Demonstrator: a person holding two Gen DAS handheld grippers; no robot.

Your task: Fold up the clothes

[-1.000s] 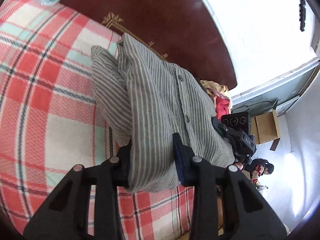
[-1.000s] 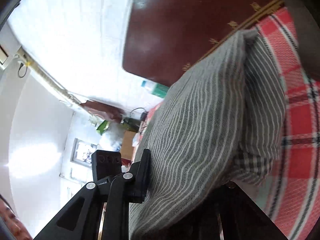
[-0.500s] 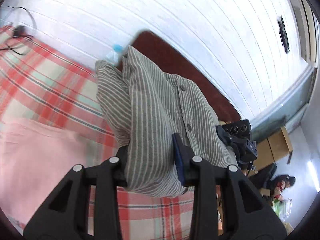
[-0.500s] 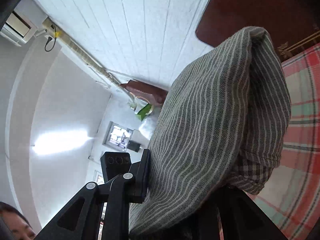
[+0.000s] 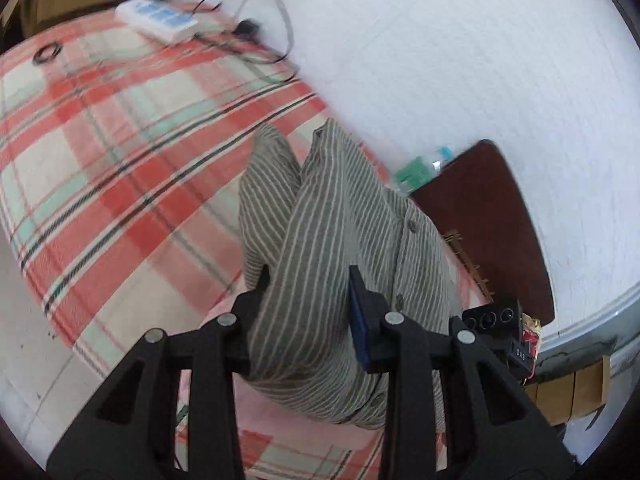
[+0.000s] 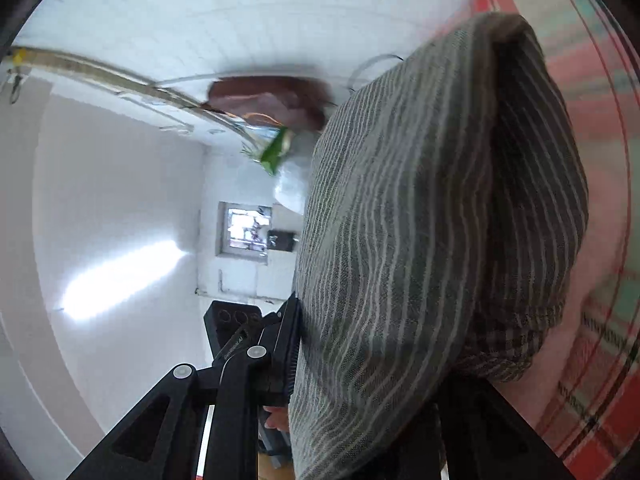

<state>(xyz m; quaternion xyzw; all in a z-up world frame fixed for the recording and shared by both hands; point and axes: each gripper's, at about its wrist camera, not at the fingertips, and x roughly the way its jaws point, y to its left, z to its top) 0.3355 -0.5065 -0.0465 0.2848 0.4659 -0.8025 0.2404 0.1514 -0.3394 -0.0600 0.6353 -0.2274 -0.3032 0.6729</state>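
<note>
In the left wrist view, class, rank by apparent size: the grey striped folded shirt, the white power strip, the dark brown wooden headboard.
1. Grey striped folded shirt, though nearness to the camera enlarges it.
2. Dark brown wooden headboard.
3. White power strip.

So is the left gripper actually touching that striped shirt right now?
Touching. In the left wrist view, the left gripper has the folded striped shirt bunched between its two fingers, with the fabric pressed against both pads.

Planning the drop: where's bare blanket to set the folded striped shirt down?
Free: the plaid blanket left of the striped shirt, from the near edge up toward the cables. Crowded: far corner, with the power strip and cables; the bottle and headboard on the right.
</note>
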